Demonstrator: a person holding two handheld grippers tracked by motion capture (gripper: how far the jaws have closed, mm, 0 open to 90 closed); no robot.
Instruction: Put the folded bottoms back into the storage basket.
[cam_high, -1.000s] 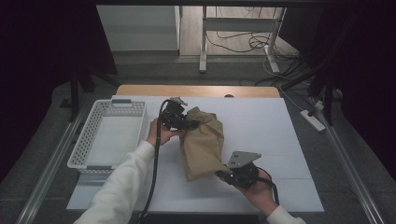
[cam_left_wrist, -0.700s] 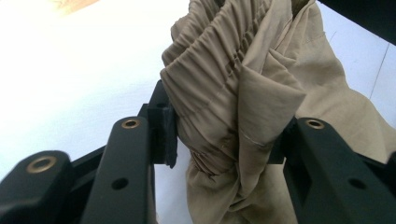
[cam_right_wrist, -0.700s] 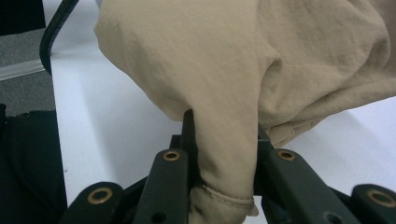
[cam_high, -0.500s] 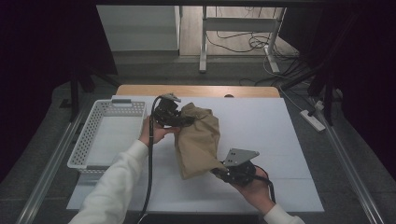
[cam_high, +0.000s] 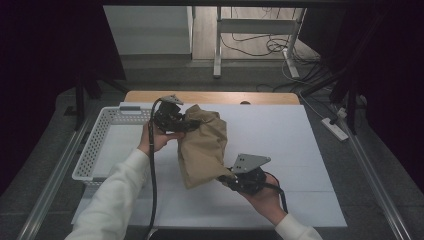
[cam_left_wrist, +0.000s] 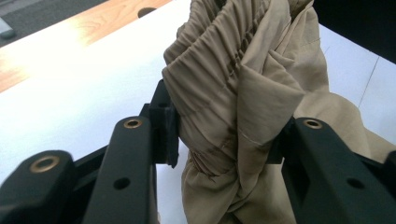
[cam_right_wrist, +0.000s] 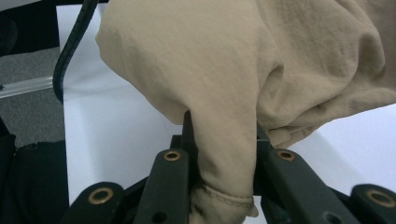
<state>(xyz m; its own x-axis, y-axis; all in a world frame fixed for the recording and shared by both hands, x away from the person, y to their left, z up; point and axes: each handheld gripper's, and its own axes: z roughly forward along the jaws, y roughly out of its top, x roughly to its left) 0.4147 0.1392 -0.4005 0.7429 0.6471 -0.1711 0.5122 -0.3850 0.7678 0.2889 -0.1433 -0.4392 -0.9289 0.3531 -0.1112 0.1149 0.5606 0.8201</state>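
- The tan garment (cam_high: 202, 147) is held above the white table (cam_high: 280, 145), stretched between the two hands, just right of the white basket (cam_high: 107, 131). Its upper end sits at the far-left hand and its lower end at the near-right one.
- It looks like light, thin woven cloth: soft, limp and easily creased. In the left gripper view a gathered, elastic-looking band (cam_left_wrist: 219, 51) runs across the bunched top, so this end is probably a waistband.
- Judged from that, it should weigh little and cannot break, but it will sag, swing and unfold wherever it is not supported. A thin single layer could slide out of a pinch.
- The best places to hold seem to be the thick parts: the gathered band at one end and a stitched hem (cam_right_wrist: 222, 196) at the other, which is where the jaws sit.
- The left gripper (cam_high: 186, 123) is pressed together on a thick wad of the bunched top; the cloth bulges between both black jaws in its own view, so the grip looks firm.
- The right gripper (cam_high: 226, 179) pinches a folded lower corner, with the hemmed edge poking out just below the pads. That bite is narrower and near the edge, so it seems the likelier one to slip if the cloth is pulled taut.
- Neither gripper touches the table or the basket.
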